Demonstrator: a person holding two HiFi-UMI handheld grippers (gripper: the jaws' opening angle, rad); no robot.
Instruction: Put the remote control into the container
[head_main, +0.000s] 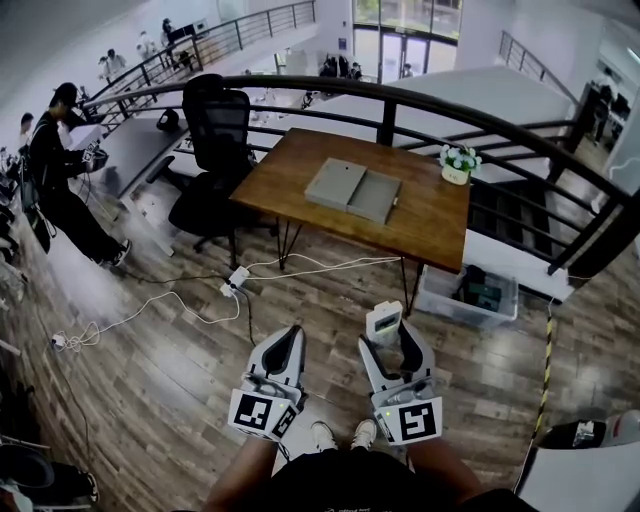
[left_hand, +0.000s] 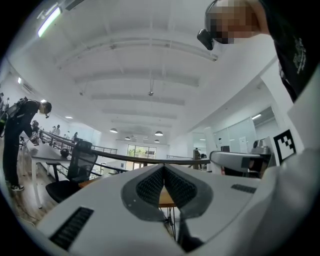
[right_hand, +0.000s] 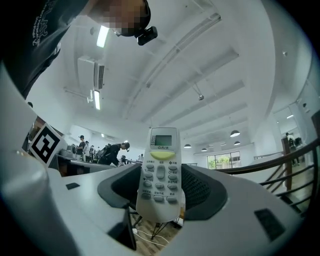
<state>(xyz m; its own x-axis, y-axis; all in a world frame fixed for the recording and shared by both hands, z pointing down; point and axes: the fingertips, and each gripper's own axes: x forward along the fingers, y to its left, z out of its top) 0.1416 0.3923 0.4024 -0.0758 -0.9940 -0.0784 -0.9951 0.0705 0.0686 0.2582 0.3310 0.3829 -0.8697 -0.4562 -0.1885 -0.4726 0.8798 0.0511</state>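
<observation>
While I stand on the wooden floor well short of the table, my right gripper is clamped on the remote control, one pad pressed against each long side. The remote stands upright between the jaws, its small screen at the top and its buttons facing the gripper's camera. My left gripper, just beside the right one, is clenched with nothing in it; its two pads meet at the tips. The container lies on the table ahead, well apart from the remote: a flat grey box, opened out with its two halves side by side. A small potted plant sits near the table's far right corner, and a black office chair stands at its left end. White cables trail over the floor beneath, and a clear plastic bin sits by the right legs.
</observation>
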